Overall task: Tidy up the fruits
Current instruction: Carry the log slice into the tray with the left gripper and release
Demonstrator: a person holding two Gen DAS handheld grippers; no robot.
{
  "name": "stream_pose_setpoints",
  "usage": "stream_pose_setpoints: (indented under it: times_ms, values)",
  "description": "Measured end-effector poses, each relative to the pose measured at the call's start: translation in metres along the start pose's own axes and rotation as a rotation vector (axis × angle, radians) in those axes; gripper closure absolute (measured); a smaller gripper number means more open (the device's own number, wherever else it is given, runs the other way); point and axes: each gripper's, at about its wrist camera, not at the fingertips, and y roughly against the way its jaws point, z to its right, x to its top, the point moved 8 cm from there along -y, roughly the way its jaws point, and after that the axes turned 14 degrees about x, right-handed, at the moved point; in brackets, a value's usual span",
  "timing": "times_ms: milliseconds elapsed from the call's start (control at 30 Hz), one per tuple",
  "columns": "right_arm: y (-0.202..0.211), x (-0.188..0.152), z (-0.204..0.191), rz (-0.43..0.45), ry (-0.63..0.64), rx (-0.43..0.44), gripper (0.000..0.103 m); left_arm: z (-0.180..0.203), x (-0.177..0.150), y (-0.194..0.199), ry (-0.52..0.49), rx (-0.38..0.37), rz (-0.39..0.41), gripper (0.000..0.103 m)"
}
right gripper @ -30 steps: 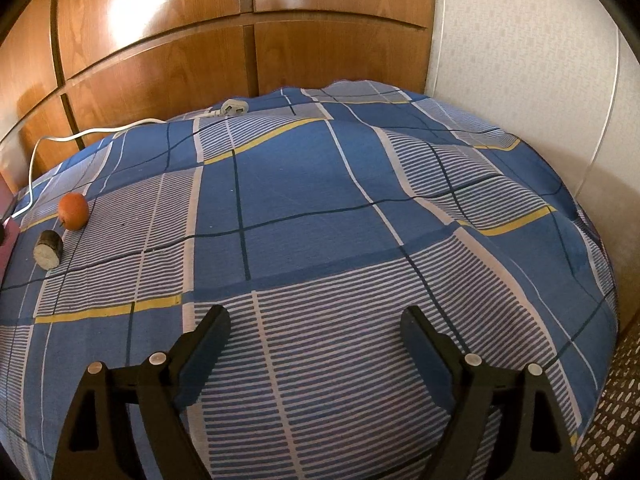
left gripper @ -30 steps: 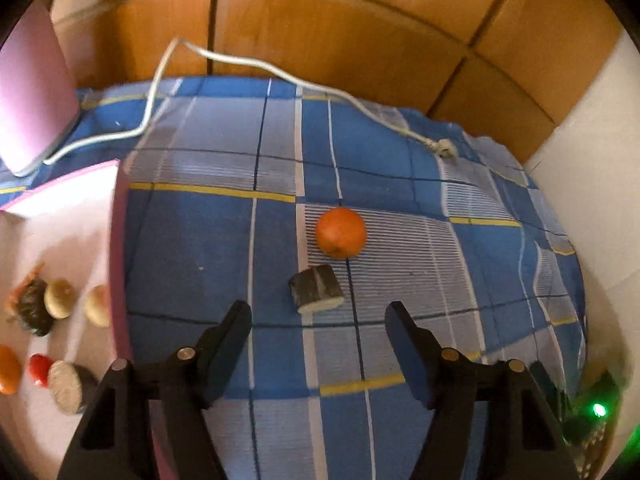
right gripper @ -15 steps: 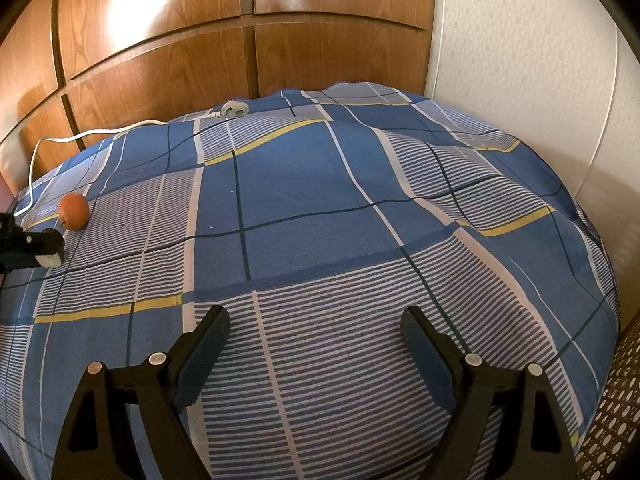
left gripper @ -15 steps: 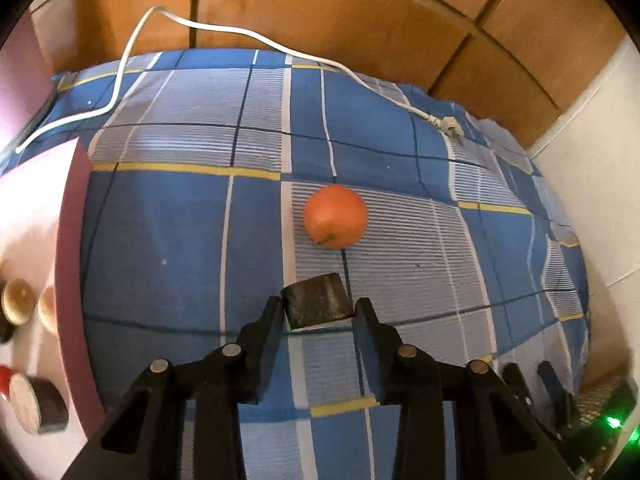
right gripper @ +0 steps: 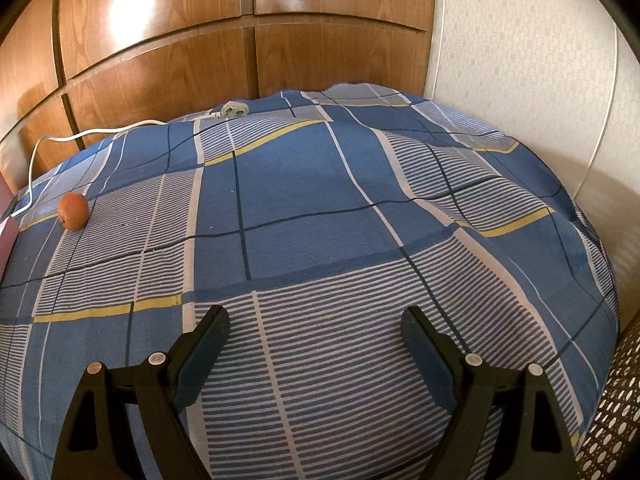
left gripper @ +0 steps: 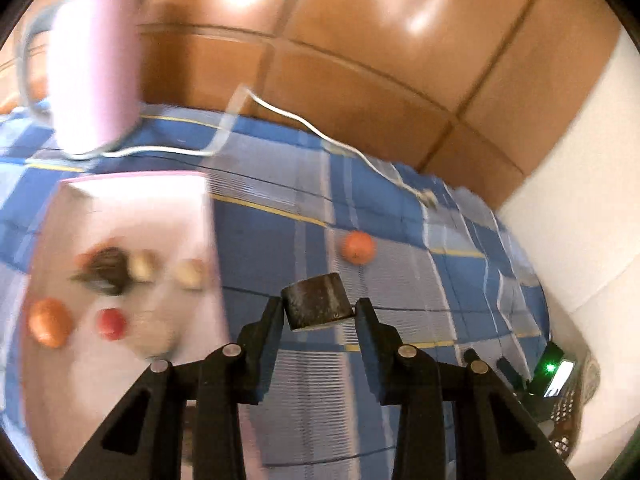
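Observation:
My left gripper [left gripper: 318,314] is shut on a dark cylindrical fruit piece [left gripper: 317,301] and holds it lifted above the blue checked bedspread [left gripper: 400,320]. An orange [left gripper: 358,247] lies on the bedspread beyond it; it also shows at the far left of the right wrist view [right gripper: 73,211]. A pink-edged white box [left gripper: 120,208] at the left holds several fruits, among them an orange one [left gripper: 49,322] and a red one [left gripper: 112,323]; the view is blurred. My right gripper [right gripper: 316,328] is open and empty above the bedspread [right gripper: 320,208].
A white cable [left gripper: 300,120] with a plug [right gripper: 234,110] runs along the back of the bed. A pink lid [left gripper: 96,72] stands at the back left. Wooden panels [right gripper: 200,40] rise behind; a white wall [right gripper: 520,60] is at the right. A device with a green light [left gripper: 552,368] sits low right.
My left gripper closed on the dark fruit piece, lifted it off the bedspread and swung left toward the box. The right gripper has not moved.

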Motion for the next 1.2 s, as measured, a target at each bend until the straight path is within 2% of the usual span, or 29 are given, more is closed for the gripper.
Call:
stream_pose_setpoints:
  times_ms: [100,267,400,533,667,733,833,967,1200]
  values:
    - [0.000,0.000,0.000,-0.001,0.000,0.000,0.014,-0.043,0.002,0.014,0.048,0.052,0.029,0.066]
    - [0.000,0.000,0.000,-0.002,0.002,-0.005,0.014,-0.120,-0.010,0.021,0.150,0.150,0.021,0.066]
    - [-0.001,0.000,0.000,-0.003,0.003,-0.008,0.014,-0.149,-0.022,0.013,0.184,0.188,-0.006,0.066]
    - [-0.001,0.000,-0.001,-0.004,0.005,-0.014,0.014,-0.155,-0.026,0.000,0.187,0.209,-0.019,0.066]
    - [-0.001,0.000,-0.001,-0.007,0.005,-0.015,0.014,-0.155,-0.027,-0.007,0.204,0.242,-0.007,0.045]
    - [-0.001,0.000,-0.001,-0.006,0.005,-0.015,0.014,-0.152,-0.030,-0.005,0.200,0.248,0.006,0.045]
    - [-0.001,-0.001,-0.001,-0.007,0.005,-0.016,0.014,-0.152,-0.036,0.006,0.173,0.324,0.054,0.045]
    - [-0.001,-0.001,-0.001,-0.007,0.005,-0.017,0.014,-0.146,-0.044,0.018,0.158,0.369,0.091,0.045]
    - [0.000,-0.002,-0.001,-0.010,0.004,-0.017,0.014,-0.123,-0.056,0.034,0.115,0.376,0.133,0.035]
